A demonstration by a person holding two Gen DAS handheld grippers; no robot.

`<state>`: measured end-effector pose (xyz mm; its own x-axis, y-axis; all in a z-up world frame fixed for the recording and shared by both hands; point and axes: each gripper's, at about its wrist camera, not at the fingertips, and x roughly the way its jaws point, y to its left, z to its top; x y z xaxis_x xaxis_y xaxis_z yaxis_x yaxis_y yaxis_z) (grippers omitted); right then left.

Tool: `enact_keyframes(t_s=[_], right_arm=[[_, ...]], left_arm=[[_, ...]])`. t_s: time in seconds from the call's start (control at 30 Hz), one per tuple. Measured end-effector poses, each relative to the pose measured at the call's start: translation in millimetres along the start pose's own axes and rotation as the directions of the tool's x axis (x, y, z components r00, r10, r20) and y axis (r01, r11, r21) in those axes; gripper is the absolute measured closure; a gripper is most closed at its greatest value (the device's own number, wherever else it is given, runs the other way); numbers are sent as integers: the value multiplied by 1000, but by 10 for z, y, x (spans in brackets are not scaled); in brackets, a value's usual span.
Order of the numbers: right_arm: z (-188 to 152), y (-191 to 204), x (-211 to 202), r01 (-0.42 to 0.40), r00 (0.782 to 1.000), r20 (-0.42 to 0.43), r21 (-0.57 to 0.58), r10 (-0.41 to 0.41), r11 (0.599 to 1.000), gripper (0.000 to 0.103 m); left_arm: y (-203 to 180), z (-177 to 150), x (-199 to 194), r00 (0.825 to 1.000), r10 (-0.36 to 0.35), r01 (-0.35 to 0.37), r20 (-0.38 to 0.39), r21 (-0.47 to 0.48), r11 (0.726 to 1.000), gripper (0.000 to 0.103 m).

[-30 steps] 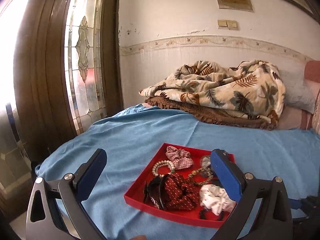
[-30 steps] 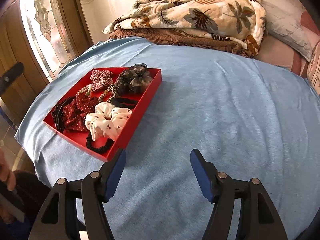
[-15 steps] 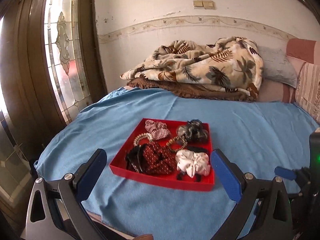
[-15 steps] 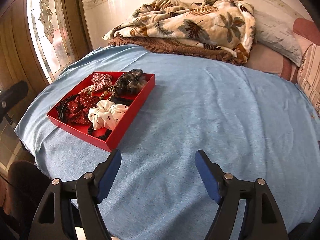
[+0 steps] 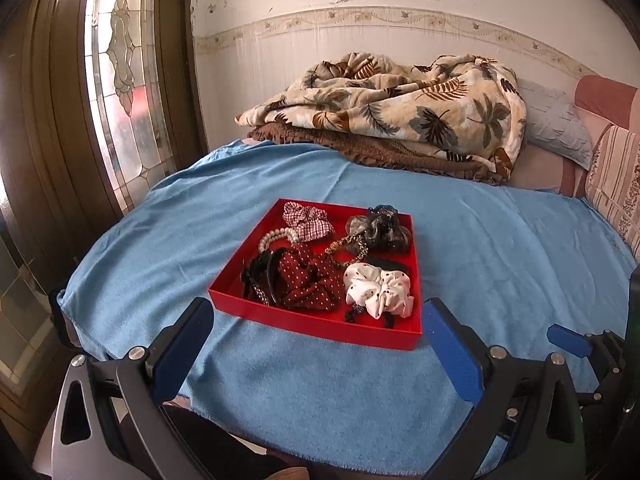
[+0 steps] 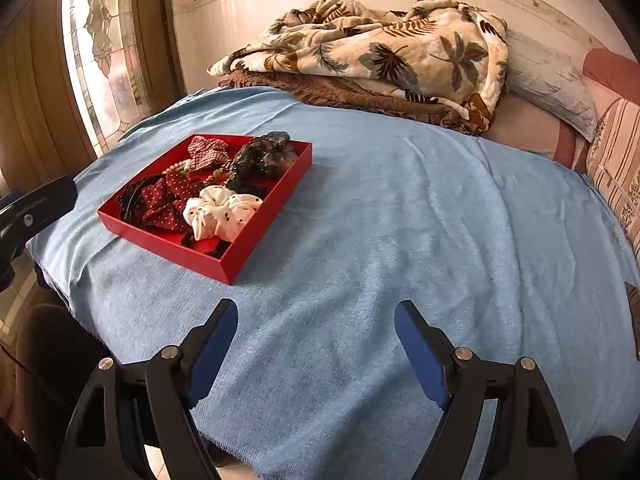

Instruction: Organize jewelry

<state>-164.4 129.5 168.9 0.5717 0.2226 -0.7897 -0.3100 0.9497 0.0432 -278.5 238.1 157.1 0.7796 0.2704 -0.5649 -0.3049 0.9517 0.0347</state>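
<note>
A red tray (image 5: pixel 316 325) sits on the blue cloth (image 5: pixel 480 248), also in the right wrist view (image 6: pixel 168 240). It holds a white dotted scrunchie (image 5: pixel 378 288) (image 6: pixel 224 210), a dark red dotted scrunchie (image 5: pixel 308 278), a checked scrunchie (image 5: pixel 306 220), a dark sheer scrunchie (image 5: pixel 380 230), a pearl bracelet (image 5: pixel 276 236), a gold chain (image 5: pixel 346 246) and a black hair clip (image 5: pixel 260 274). My left gripper (image 5: pixel 316 344) is open and empty, just in front of the tray. My right gripper (image 6: pixel 316 348) is open and empty, over bare cloth right of the tray.
Folded leaf-print blankets (image 5: pixel 400 112) lie at the back by the wall. Pillows (image 5: pixel 560 128) are at the right. A stained-glass door (image 5: pixel 120 80) stands left. The cloth's front edge (image 6: pixel 160 368) drops off near the grippers. The right gripper shows at the left view's right edge (image 5: pixel 592 352).
Both grippers have pulled back and risen a little; the tray now looks farther away. The left view has swung to face the tray squarely. Both stay open.
</note>
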Motion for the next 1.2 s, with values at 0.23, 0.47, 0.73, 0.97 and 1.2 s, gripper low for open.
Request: enact_keyframes(t_s=[0.23,0.47,0.73,0.97,1.2], right_arm=[[-10,43,5,25,1000,4,-7,-25,1000,16],[-18,27,39,49,999,2,9,-49,999,16],[-30,19,57,64,998,8,10,-64,998,16],[-21,15,15,101,994,45,7,-101,995,16],[-14,-14,16,110,993,47,15,-111,994,15]], left_arm=[[19,-33,68,1000,-15,14,-27,-4,1000,0],[18,-64,128,999,-20,20,-44,-2,1000,0],[10,-76,183,997,-37,37,-63,-5,999,0],[-23,-106,208,995,-57,58,-76,7,998,0],[8,-124,246,993,-75,75,-89,-6,997,0]])
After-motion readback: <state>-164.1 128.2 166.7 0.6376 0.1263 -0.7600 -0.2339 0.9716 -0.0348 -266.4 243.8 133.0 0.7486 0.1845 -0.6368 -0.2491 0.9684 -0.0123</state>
